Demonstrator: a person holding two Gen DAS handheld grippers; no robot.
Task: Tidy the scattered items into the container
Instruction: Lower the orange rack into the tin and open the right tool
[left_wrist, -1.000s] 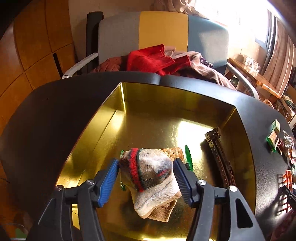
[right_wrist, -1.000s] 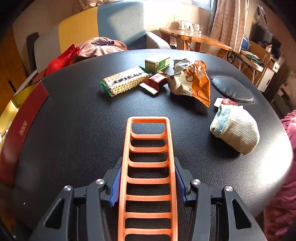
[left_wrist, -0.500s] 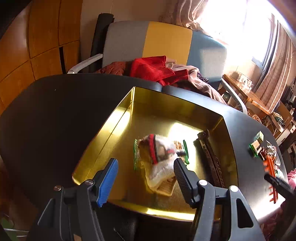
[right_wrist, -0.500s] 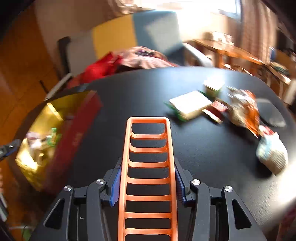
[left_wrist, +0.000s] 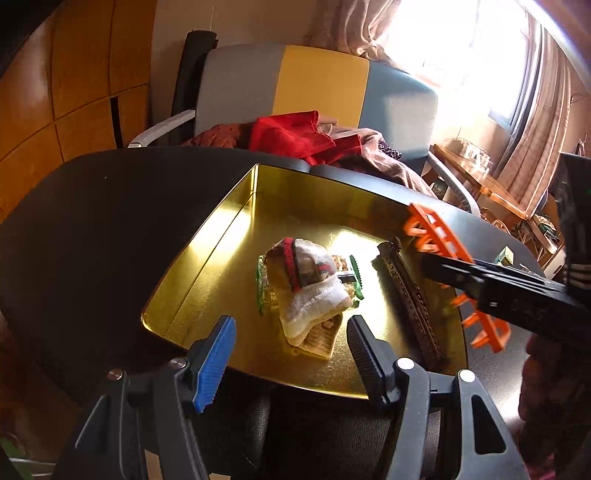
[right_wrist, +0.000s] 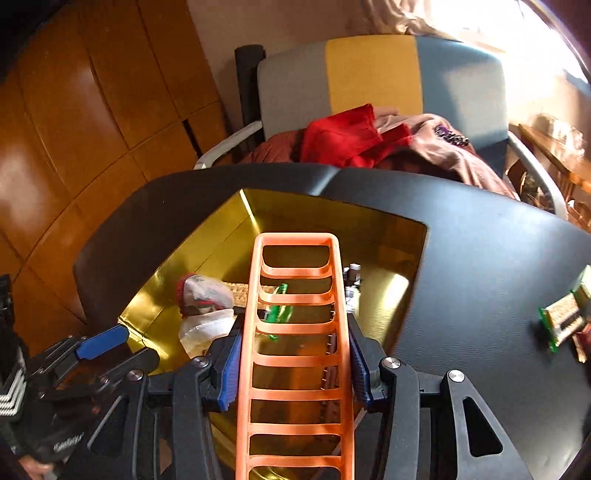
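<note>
One hand-held gripper (right_wrist: 293, 363) around orange rack (right_wrist: 295, 332)

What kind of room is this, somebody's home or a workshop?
Most likely a lived-in home room. An armchair heaped with clothes stands behind the black table, curtains hang at a sunny window, and the wall is wood panelling.
</note>
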